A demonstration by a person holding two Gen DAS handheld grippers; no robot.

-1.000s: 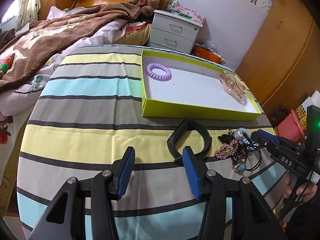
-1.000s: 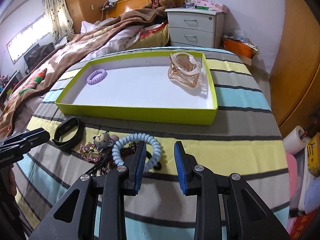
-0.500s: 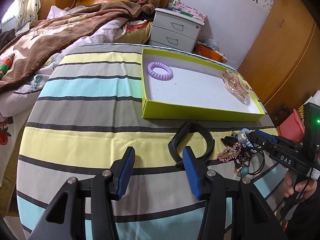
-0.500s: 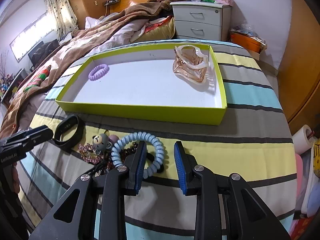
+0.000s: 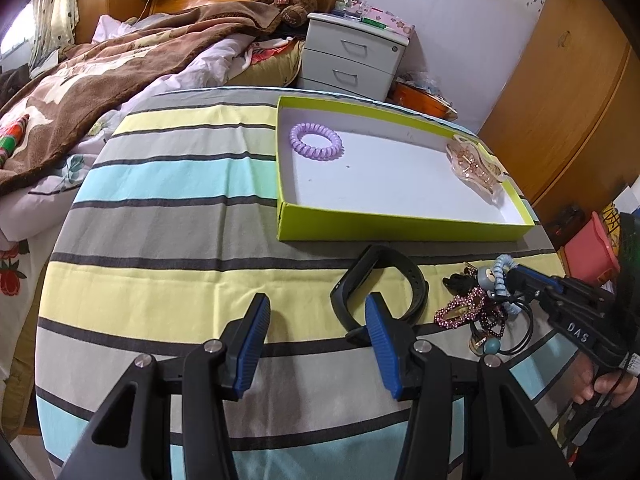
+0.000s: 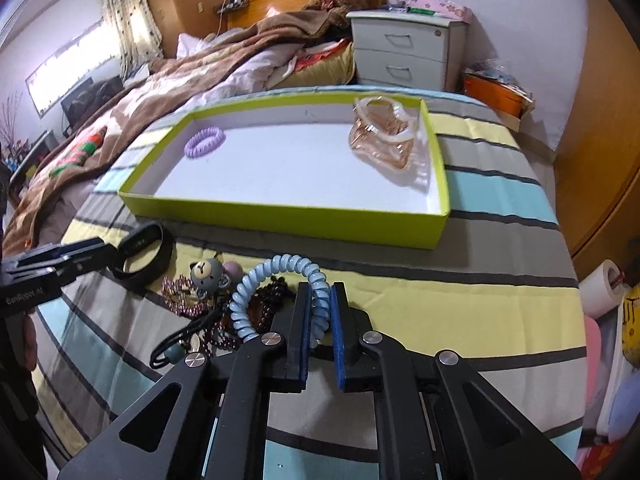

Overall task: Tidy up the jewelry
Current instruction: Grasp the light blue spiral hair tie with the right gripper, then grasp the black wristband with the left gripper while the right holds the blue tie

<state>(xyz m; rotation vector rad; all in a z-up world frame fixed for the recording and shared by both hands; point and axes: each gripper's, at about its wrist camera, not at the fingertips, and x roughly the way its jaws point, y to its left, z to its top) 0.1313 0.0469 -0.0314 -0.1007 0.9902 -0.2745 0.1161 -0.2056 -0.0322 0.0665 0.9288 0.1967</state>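
Broadly, we had the striped cloth (image 5: 168, 216) over the bench as the largest thing before us, with the bed's brown blanket (image 5: 100, 68) beyond its far left edge and a white nightstand (image 6: 408, 54) past the far edge. Next came the lime-green box (image 6: 288, 222), lying open toward the far right part of the bench. Inside it, a purple coil hair tie (image 5: 316, 147) lay in the far left corner and a peach hair claw (image 6: 382, 138) sat against the right wall.

Near the front edge we held the left gripper (image 5: 316, 330) low over the cloth, its fingers (image 5: 252, 344) spread wide with nothing between them. Just beyond its right finger lay a black wristband (image 6: 142, 254), flat on the cloth. Beside that, toward the right, was a small heap of jewelry (image 6: 208, 300), with a sparkly pink clip, dark beads and a little bear charm tangled together.

Our right gripper (image 6: 318, 312) was at that heap, fingers pinching a pale blue coil hair tie (image 6: 272, 284), whose loop arched up to the left over the beads.
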